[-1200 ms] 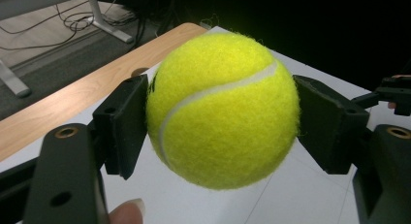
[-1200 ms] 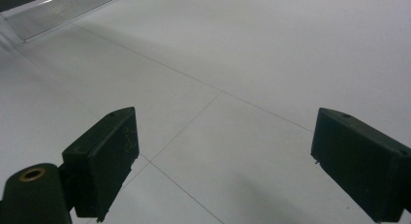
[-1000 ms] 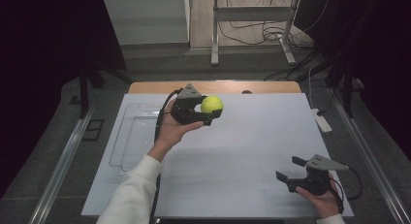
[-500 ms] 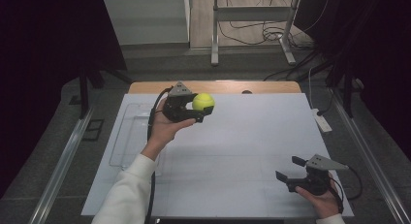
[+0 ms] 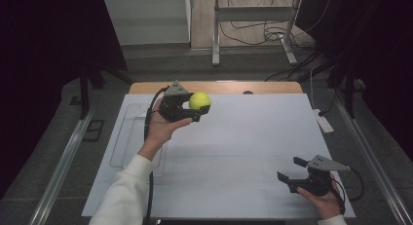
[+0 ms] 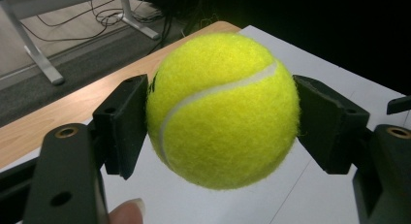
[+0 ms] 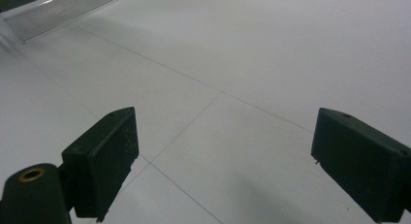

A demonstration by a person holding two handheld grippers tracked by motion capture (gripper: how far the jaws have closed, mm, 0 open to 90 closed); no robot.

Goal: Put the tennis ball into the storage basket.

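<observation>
A yellow-green tennis ball [image 5: 199, 100] [image 6: 223, 110] is held in the air above the back left part of the white table [image 5: 253, 137]. My left gripper [image 5: 194, 109] [image 6: 220, 120] is shut on it, one black pad pressing each side of the ball. A thumb tip shows below the ball in the left gripper view. My right gripper [image 5: 292, 170] [image 7: 223, 161] rests low over the table's front right corner, its jaws wide apart with nothing between them.
A clear plastic tray [image 5: 130, 137] lies on the table's left side under the left forearm. A wooden strip [image 5: 229, 87] runs along the far edge. A white power strip [image 5: 323, 121] lies off the right edge. A metal stand [image 5: 253, 20] is on the floor behind.
The left hand with the ball drifted a little to the left and slightly toward the far edge. The right gripper has stayed where it was.
</observation>
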